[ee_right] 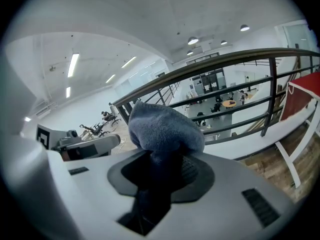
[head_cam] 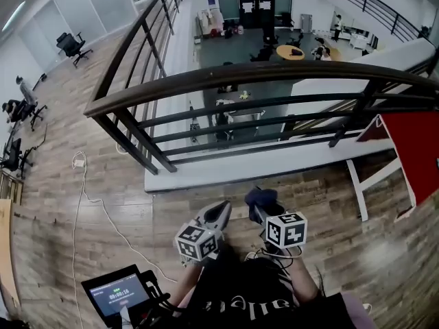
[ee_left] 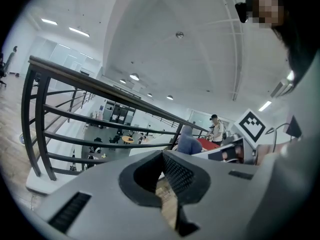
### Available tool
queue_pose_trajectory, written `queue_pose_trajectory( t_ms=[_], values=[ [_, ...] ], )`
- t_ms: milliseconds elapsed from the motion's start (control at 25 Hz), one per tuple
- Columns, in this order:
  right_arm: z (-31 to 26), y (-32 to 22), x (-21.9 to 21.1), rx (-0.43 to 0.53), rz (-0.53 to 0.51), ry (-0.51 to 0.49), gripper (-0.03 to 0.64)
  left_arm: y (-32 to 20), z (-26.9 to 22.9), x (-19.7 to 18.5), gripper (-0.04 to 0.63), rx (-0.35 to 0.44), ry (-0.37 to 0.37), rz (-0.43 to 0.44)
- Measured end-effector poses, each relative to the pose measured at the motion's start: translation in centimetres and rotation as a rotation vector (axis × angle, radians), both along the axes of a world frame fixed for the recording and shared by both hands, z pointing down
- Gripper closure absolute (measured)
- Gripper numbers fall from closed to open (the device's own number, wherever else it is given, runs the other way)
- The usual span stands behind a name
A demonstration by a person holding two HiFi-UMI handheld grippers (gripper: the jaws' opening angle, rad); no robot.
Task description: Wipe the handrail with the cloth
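Observation:
The dark brown handrail (head_cam: 274, 74) tops a black-barred railing that runs across the head view and turns back along the left side. Both grippers sit low near my body, well short of the rail. My right gripper (head_cam: 259, 203) is shut on a blue-grey cloth (ee_right: 165, 129), which bulges out above the jaws. In the right gripper view the handrail (ee_right: 210, 64) runs beyond the cloth. My left gripper (head_cam: 221, 212) is shut with nothing held. Its own view shows the handrail (ee_left: 100, 86) ahead to the left and the cloth (ee_left: 189, 141) to the right.
A white ledge (head_cam: 226, 170) runs under the railing, with an open atrium below it. A red panel on a white frame (head_cam: 415, 149) stands at the right. A cable (head_cam: 89, 197) trails over the wood floor. A screen device (head_cam: 120, 293) is at bottom left. Office chairs (head_cam: 72, 46) stand far left.

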State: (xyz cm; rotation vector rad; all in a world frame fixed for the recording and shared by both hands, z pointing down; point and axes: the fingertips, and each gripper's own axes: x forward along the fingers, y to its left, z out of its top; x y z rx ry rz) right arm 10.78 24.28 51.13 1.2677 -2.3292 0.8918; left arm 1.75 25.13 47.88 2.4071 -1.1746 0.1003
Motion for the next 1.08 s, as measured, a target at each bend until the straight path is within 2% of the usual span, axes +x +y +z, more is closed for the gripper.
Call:
queue_pose_trajectory(
  t_ms=[440, 1080],
  values=[
    [1.2, 1.0, -0.8, 0.008, -0.045, 0.024, 0.508, 0.7, 0.6, -1.1, 0.595, 0.018, -0.005, -0.032],
    [1.1, 2.8, -1.0, 0.003, -0.064, 0.032, 0.508, 2.4, 0.3, -1.0, 0.595, 0.013, -0.009, -0.026]
  ],
)
